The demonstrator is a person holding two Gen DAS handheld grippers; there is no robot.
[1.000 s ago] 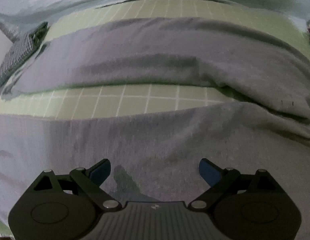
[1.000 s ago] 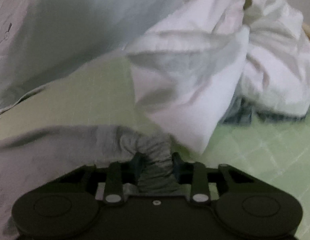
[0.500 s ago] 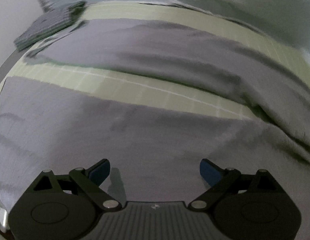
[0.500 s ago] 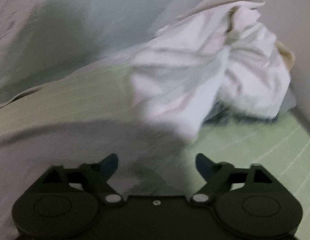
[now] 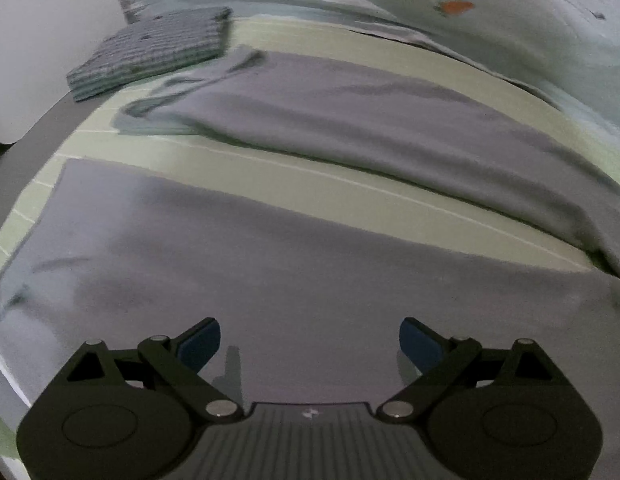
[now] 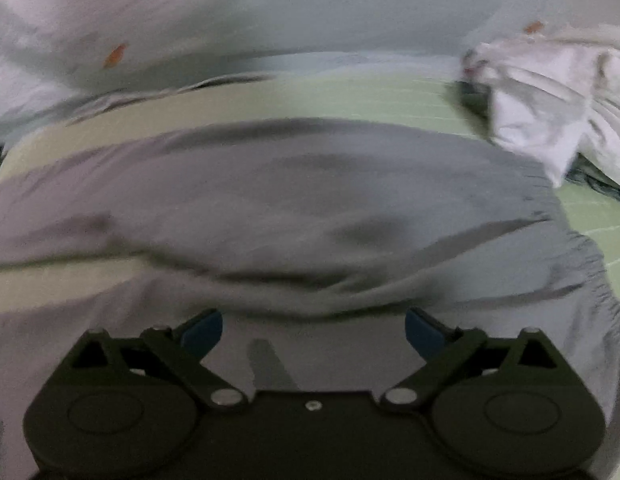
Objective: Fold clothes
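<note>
Left wrist view: a pair of grey trousers (image 5: 310, 264) lies spread over a pale green mat (image 5: 310, 176) ruled with thin white grid lines. The cloth is soft, matte knit; one leg fills the near field as a broad flat panel, the other leg runs as a long band from 10 o'clock to 3 o'clock, with a strip of mat between them. The far leg's end at 10 o'clock is rumpled and turned over. At 11 o'clock a folded striped garment (image 5: 154, 50) sits as a neat rectangular pad just beyond that end. Pale bedding (image 5: 510, 20) with a small orange mark rises at 1 o'clock. The left gripper (image 5: 309, 342) hangs over the near leg, its blue-tipped fingers (image 5: 202, 340) spread wide and released, holding nothing; the cloth lies under and between them.

Right wrist view, somewhat blurred: the same trousers (image 6: 302, 208) fill the middle, with a gathered, puckered elastic waistband along the edge from 3 to 4 o'clock. A crumpled white garment (image 6: 558, 100) lies heaped at 2 o'clock, near the waistband. The right gripper (image 6: 314, 328) has its fingers (image 6: 204, 330) wide apart and empty, with the grey cloth spread below and ahead of the tips
</note>
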